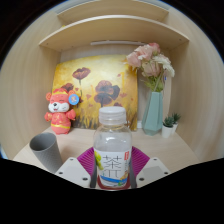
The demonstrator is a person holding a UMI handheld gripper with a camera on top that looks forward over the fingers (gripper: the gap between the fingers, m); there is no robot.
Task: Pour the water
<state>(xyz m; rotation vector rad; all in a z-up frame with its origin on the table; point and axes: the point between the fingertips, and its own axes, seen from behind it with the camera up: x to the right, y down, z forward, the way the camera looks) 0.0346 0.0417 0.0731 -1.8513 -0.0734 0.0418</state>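
Note:
A clear plastic bottle with a white cap and a white and green label stands between my gripper's fingers. Both magenta pads press against its sides, so the gripper is shut on it. A grey cup stands on the wooden table, ahead and to the left of the fingers, upright and open at the top. The bottle's base is hidden behind the fingers.
A red and white plush toy sits behind the cup. A painting of flowers leans on the back wall. A teal vase with pink flowers and a small potted plant stand at the back right. A shelf runs overhead.

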